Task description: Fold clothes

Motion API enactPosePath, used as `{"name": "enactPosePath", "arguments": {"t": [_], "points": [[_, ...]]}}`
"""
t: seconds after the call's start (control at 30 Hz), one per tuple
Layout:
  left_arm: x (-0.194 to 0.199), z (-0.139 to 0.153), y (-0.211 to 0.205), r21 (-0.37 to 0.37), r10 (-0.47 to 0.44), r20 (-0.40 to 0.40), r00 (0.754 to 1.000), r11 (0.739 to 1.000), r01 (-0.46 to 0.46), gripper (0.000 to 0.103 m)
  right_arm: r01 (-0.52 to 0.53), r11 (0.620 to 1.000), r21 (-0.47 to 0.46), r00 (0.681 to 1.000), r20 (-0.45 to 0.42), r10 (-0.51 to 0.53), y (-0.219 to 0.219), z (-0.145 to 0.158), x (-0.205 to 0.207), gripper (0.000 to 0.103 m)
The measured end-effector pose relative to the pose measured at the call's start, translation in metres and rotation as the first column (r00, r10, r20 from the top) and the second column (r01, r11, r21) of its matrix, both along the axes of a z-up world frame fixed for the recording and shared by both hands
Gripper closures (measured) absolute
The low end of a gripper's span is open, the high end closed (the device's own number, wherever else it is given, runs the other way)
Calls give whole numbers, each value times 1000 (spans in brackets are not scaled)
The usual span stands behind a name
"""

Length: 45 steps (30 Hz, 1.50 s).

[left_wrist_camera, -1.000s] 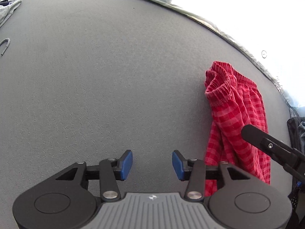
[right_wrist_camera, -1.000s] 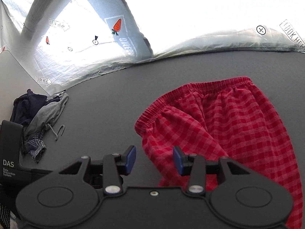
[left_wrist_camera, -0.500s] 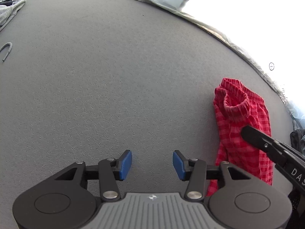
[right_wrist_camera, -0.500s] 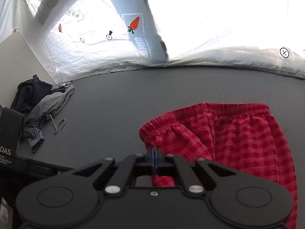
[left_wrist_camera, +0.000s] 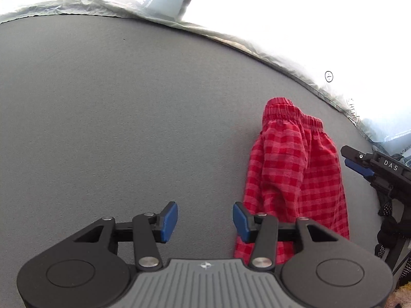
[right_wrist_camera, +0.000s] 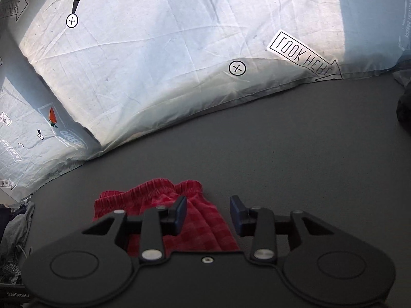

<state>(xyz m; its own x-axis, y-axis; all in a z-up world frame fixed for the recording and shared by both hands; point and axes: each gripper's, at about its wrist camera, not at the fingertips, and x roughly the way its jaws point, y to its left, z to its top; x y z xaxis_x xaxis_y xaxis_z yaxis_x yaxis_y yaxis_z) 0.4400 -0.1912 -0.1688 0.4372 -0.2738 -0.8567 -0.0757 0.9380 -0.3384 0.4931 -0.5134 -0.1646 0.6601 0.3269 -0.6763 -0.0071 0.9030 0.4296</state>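
Note:
Red checked shorts (left_wrist_camera: 295,169) lie folded into a narrow strip on the grey table (left_wrist_camera: 102,128), waistband at the far end. My left gripper (left_wrist_camera: 205,220) hovers open just left of their near end, nothing between its blue pads. In the right wrist view the shorts (right_wrist_camera: 143,195) lie under and behind the left finger. My right gripper (right_wrist_camera: 208,215) has its jaws opening, and the pads press on nothing. In the left wrist view the right gripper (left_wrist_camera: 352,160) is off the shorts' right edge, clear of the cloth.
A white printed sheet (right_wrist_camera: 154,77) rises along the table's far edge. A pile of grey and dark clothes (right_wrist_camera: 15,225) lies at the left. Another dark garment (right_wrist_camera: 404,107) sits at the right edge. Black dotted cloth (left_wrist_camera: 390,231) hangs beside the table.
The right gripper shut on the waistband corner, carried it across so the shorts folded narrower, then let go and opened. The left gripper shifted and now sits closer to the shorts.

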Motion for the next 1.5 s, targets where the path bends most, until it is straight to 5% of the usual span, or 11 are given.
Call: {"name": "enactPosePath", "arguments": {"t": [0.2,0.27,0.3,0.37,0.4,0.43,0.6,0.73,0.83,1.2,1.5], "points": [[37,-6,-37,-19,-100,61,993,995,102,53,-94,996,-7,995,-35,94,15,-19,-5,66],[48,-11,-46,-11,-119,78,990,993,120,55,-108,994,-30,994,-27,107,17,-18,-8,98],[53,-13,-51,-6,-126,83,989,992,127,56,-106,993,-44,994,-22,105,18,-17,-9,99],[61,-17,-59,2,-139,100,985,990,139,77,-78,995,-53,997,22,80,13,-10,-12,101],[63,-18,-62,13,-141,107,984,990,141,100,-63,997,-48,997,41,65,9,-7,-12,101],[65,-19,-65,24,-144,116,983,990,142,101,-40,998,-47,997,59,43,5,-4,-13,101],[73,-24,-56,66,-106,135,985,993,98,101,32,988,-154,999,40,-26,-12,-9,-5,98],[64,-20,-31,25,-46,116,992,999,43,88,45,968,-248,999,-9,-49,-13,-10,-12,82],[41,-11,-11,-12,-33,122,992,999,35,74,48,976,-212,998,-21,-54,-24,-6,-39,63],[-87,-25,-15,-76,-139,-18,990,988,138,64,133,989,-65,978,-154,-142,-55,-18,-177,63],[-149,-40,-19,-166,-178,-92,980,973,161,62,153,985,76,973,-187,-136,-66,-24,-236,63]]}}
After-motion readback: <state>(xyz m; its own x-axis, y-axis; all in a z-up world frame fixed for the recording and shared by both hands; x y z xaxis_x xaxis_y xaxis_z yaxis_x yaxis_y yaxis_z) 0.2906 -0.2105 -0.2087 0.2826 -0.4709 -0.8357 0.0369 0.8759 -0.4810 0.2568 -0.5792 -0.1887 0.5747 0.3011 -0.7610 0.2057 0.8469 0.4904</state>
